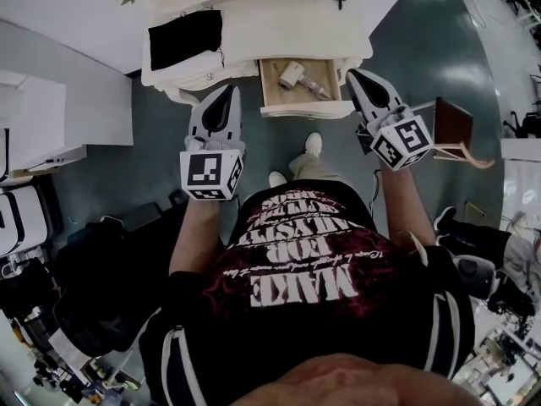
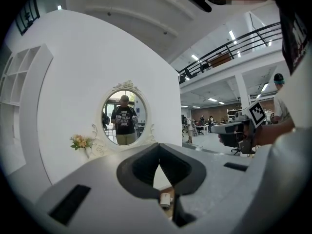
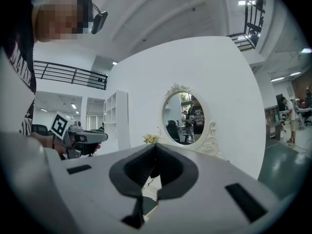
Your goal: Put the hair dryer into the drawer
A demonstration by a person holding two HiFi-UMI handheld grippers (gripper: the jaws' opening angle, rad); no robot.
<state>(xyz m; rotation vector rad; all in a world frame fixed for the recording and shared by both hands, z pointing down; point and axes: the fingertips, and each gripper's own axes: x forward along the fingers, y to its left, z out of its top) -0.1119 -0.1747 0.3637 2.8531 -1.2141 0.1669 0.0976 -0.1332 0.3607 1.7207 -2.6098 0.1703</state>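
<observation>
Jamming threatens: the beige hair dryer [image 1: 297,76] lies, seemingly askew, in the open wooden drawer [image 1: 267,83] between left claw [image 1: 228,91] and right claw [image 1: 355,76], both pressed together, empty; a shove could snag it.

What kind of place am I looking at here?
Probably a staged bedroom corner inside a large open workshop hall: there is a white dressing table with an oval mirror, but a railed mezzanine runs overhead.
</observation>
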